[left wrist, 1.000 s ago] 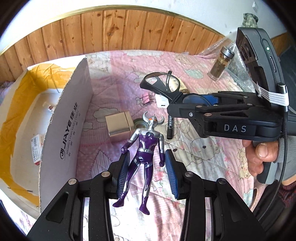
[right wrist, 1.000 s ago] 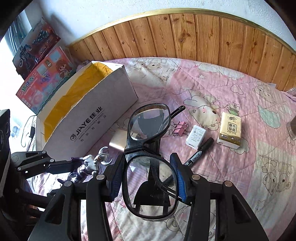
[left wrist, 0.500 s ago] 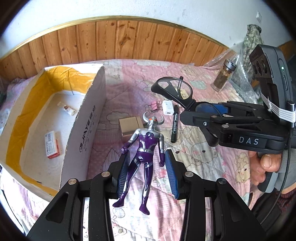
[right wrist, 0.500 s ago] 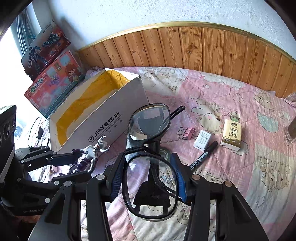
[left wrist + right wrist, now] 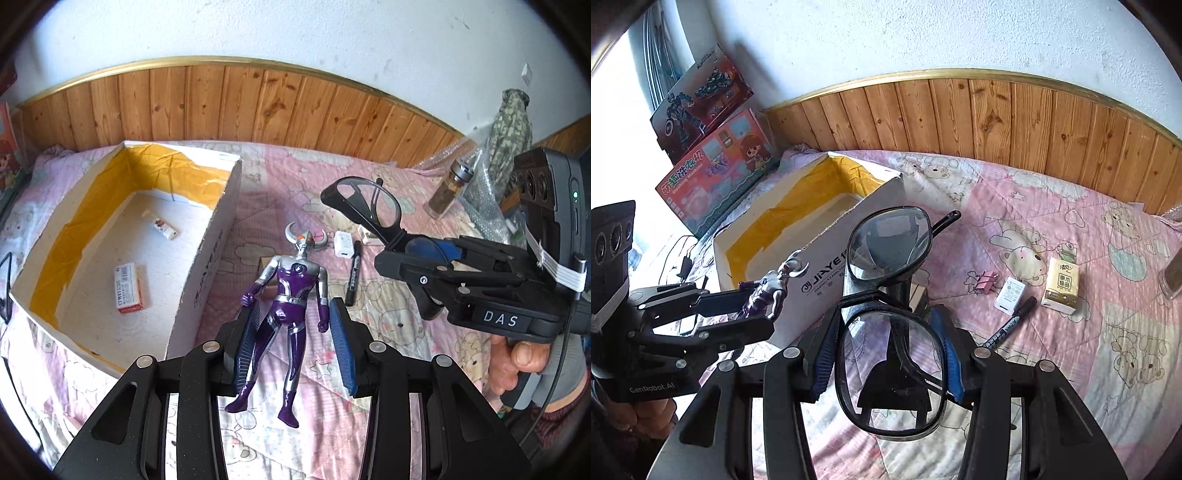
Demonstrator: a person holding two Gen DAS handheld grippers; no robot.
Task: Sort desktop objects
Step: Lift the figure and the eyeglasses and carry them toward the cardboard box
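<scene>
Purple and silver, the toy figure (image 5: 291, 306) is pinched at its legs by the left gripper (image 5: 293, 343), in the air just right of the open cardboard box (image 5: 218, 236). The right gripper (image 5: 886, 358) pinches black glasses (image 5: 890, 332) by one lens, above the pink quilt (image 5: 1071, 354). A marker (image 5: 1008, 326) lies on the quilt further right.
</scene>
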